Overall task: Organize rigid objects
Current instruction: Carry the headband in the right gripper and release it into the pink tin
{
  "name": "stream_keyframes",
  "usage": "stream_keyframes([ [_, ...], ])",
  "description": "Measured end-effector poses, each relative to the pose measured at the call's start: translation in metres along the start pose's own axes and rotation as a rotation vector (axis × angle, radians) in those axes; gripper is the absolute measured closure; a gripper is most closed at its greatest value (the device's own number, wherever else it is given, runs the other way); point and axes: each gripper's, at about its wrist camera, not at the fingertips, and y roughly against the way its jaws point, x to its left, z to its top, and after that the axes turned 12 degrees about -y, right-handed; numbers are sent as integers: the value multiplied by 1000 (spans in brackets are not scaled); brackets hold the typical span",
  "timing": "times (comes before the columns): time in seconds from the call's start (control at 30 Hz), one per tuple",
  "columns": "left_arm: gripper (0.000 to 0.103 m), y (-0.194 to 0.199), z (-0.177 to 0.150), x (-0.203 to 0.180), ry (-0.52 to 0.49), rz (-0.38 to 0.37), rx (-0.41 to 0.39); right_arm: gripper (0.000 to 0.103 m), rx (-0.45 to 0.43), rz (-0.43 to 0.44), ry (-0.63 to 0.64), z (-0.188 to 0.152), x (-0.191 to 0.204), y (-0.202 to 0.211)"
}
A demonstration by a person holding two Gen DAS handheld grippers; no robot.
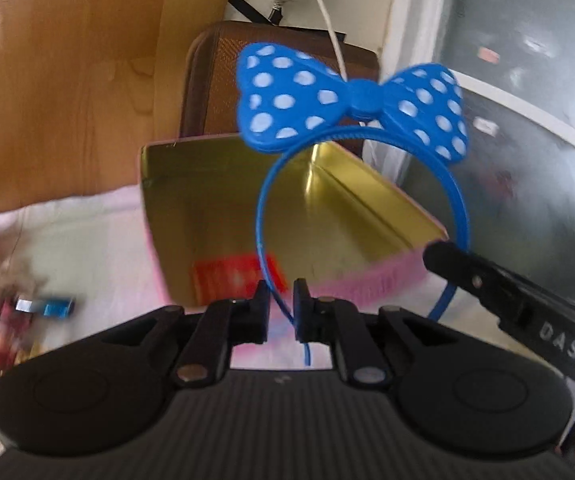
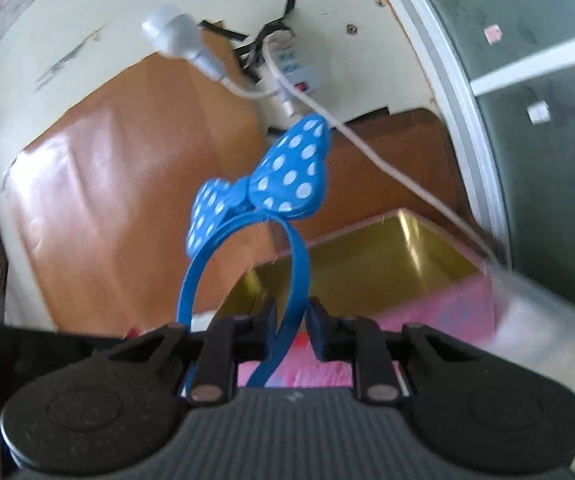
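Gold-lined tin [image 1: 215, 208] holds something red [image 1: 231, 276]; both grippers [image 1: 280, 304] [image 2: 291, 320] pinch the headband [image 1: 261, 216].

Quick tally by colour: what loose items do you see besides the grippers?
Blue: 2, the headband and a small blue item on the white cloth
Pink with gold inside: 1, the open tin
Red: 1, a block inside the tin
Blurred pile at left: uncounted
Total: 4

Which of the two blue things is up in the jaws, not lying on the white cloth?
The polka-dot bow headband: both grippers clamp its band above the gold-lined pink box. The small shiny blue object lies on the cloth.
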Motion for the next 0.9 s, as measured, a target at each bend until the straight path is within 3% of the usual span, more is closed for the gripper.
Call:
stream_keyframes([
  [0.2, 89, -80, 36, 16, 64, 70, 140, 87, 158, -60, -65, 40, -22, -96],
  [0.3, 89, -109, 32, 25, 122, 77, 219, 86, 231, -109, -101, 34, -36, -130],
  [0.4, 88, -126, 28, 24, 111, 114, 257, 86, 265, -154, -98, 24, -43, -150],
  [0.47, 87, -129, 24, 23, 93, 143, 263, 75, 264, -178, -54, 19, -35, -155],
  [0.57, 64, -125, 21, 21, 87, 166, 259, 66, 249, -222, -24, 15, -26, -158],
  [0.63, 65, -106, 22, 19, 96, 190, 189, 66, 178, -250, 11, 17, -19, -150],
  [0.77, 61, -24, 24, 33, 103, 226, -81, 65, -100, -222, 81, 18, 7, -96],
  [0.83, 55, 30, 3, 51, 140, 222, -187, 65, -157, -160, 106, 8, 26, -71],
  [0.9, 50, 80, -31, 75, 175, 258, -269, 62, -159, -69, 128, -10, 44, -50],
])
